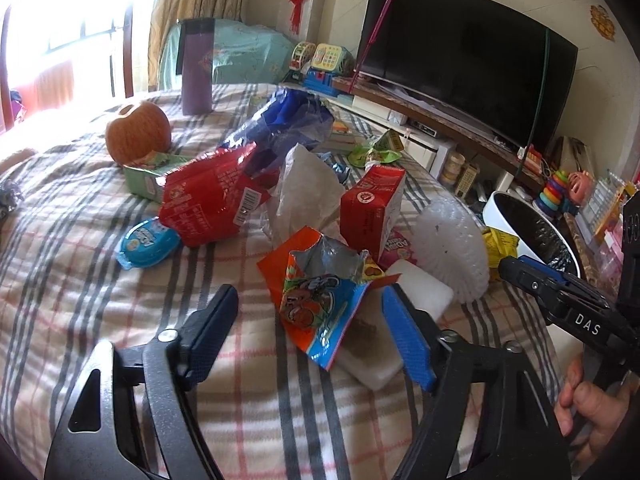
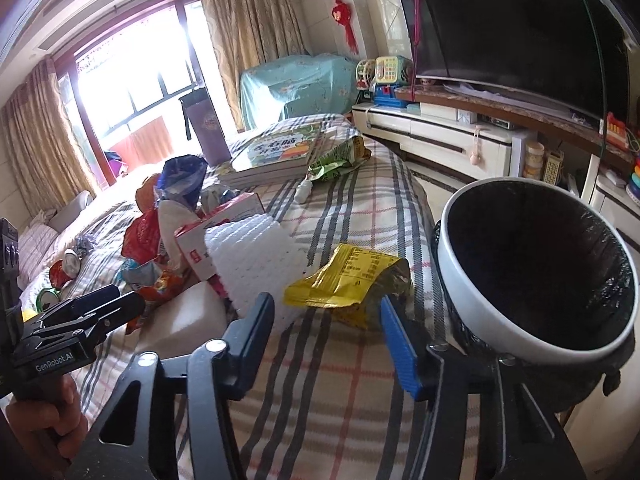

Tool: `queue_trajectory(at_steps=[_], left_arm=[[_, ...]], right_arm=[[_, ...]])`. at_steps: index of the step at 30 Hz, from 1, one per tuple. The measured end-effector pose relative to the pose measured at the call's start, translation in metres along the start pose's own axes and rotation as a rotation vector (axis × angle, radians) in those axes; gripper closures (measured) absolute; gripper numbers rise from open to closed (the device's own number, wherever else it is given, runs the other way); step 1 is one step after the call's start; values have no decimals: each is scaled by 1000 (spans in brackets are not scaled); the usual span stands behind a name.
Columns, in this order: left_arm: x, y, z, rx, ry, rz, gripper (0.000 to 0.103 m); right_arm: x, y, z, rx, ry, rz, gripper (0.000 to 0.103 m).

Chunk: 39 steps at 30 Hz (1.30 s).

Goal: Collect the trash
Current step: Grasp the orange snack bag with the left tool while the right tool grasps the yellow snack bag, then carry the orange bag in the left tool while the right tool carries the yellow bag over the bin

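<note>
Trash lies scattered on a plaid-covered table (image 1: 60, 280). My left gripper (image 1: 308, 320) is open, its fingers on either side of an orange and blue snack wrapper (image 1: 316, 304) that lies on a white foam block (image 1: 416, 292). My right gripper (image 2: 326, 328) is open in front of a yellow snack bag (image 2: 348, 280) near the table's right edge. A white bin with a black liner (image 2: 536, 268) stands just right of the table; it also shows in the left wrist view (image 1: 532, 228). Red cartons (image 1: 372, 204), a red bag (image 1: 212, 196) and a white plastic bag (image 1: 304, 188) lie behind.
An apple (image 1: 138, 130), a purple tumbler (image 1: 196, 68), a blue bag (image 1: 288, 116), a green wrapper (image 2: 340, 156) and books (image 2: 276, 152) sit further back. A white bubble-wrap piece (image 1: 452, 240) lies by the bin. A TV (image 1: 468, 56) and cabinet stand to the right.
</note>
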<state>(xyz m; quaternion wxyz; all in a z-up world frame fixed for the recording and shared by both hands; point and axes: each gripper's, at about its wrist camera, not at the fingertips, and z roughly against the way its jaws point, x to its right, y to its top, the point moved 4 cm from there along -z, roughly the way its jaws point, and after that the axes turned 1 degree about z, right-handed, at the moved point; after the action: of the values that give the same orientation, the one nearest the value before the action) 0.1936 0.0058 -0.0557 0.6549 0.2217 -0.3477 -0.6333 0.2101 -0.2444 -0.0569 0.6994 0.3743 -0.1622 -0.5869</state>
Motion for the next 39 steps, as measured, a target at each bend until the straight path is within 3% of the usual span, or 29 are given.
queue_trajectory(at_steps=[2, 4, 9, 25, 39], left_arm=[[-2, 0, -8, -25, -14, 6, 44], [-1, -1, -14, -47, -37, 8, 63], [-1, -1, -13, -42, -66, 5, 80], [12, 5, 31, 52, -72, -30, 85], [77, 9, 36, 49, -178, -114, 85]], right_arm=[[3, -1, -5, -16, 9, -11, 65], [5, -1, -8, -26, 21, -22, 74], [4, 0, -5, -8, 39, -16, 76], [1, 2, 29, 48, 57, -14, 82], [26, 2, 56, 82, 28, -52, 84]])
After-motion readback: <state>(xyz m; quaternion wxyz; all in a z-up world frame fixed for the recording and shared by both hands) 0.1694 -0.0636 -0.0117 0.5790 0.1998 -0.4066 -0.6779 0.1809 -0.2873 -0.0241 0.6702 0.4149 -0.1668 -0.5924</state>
